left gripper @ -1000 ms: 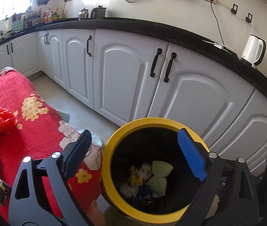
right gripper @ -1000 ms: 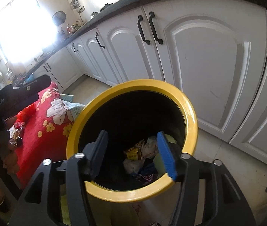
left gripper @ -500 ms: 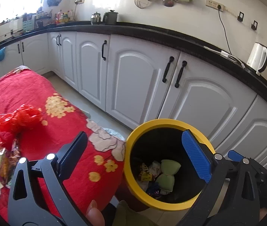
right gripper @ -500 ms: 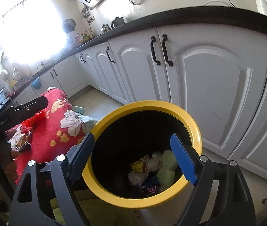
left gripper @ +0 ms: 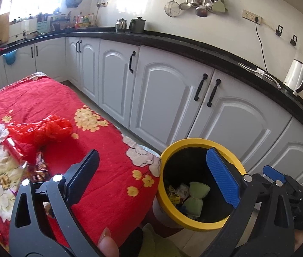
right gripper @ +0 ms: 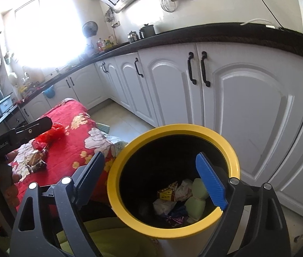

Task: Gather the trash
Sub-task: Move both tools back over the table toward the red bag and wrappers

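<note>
We've got wrappers and a green pouch (right gripper: 195, 199) already down in the yellow-rimmed bin (right gripper: 117, 167), both the left gripper (left gripper: 151, 175) and right gripper (right gripper: 151, 175) spread wide and empty, while the red plastic bag (left gripper: 44, 130) and snack wrappers (right gripper: 36, 160) wait mid-tabletop.

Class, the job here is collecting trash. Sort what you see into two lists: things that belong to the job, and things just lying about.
Belongs to the job:
yellow-rimmed bin
red plastic bag
snack wrappers
left gripper, open
right gripper, open

Just lying about:
white kettle
hanging ladles
blue cup
</note>
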Tool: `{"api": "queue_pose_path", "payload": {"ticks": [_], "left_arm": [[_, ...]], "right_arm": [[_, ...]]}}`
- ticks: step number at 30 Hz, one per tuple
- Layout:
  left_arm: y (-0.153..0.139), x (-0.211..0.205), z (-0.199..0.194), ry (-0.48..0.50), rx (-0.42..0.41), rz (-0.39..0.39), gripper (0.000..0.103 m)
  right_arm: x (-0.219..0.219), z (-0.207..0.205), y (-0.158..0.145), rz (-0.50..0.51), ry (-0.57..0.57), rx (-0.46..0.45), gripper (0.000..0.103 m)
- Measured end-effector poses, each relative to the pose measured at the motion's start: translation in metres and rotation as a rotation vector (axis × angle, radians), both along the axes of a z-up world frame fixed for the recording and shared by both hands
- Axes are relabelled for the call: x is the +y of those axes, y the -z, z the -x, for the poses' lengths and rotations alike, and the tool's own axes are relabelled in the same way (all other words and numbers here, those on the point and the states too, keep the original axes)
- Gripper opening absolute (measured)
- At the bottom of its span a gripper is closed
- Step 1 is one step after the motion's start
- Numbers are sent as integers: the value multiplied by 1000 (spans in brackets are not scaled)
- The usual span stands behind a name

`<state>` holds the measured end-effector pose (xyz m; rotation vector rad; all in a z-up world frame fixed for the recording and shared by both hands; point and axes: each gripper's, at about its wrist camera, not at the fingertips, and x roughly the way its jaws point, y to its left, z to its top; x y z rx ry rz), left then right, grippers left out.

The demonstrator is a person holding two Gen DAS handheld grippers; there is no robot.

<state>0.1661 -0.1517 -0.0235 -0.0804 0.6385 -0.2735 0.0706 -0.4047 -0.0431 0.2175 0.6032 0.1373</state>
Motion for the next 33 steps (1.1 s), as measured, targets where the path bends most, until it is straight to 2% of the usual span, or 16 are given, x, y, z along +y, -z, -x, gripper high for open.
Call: {"api": "queue_pose_path", "payload": {"ticks": [33], "left_arm": [[-30,109,23,-209,-76,27,92]], "right_arm": [[99,-2,-45,57,-221,-73,88]]}}
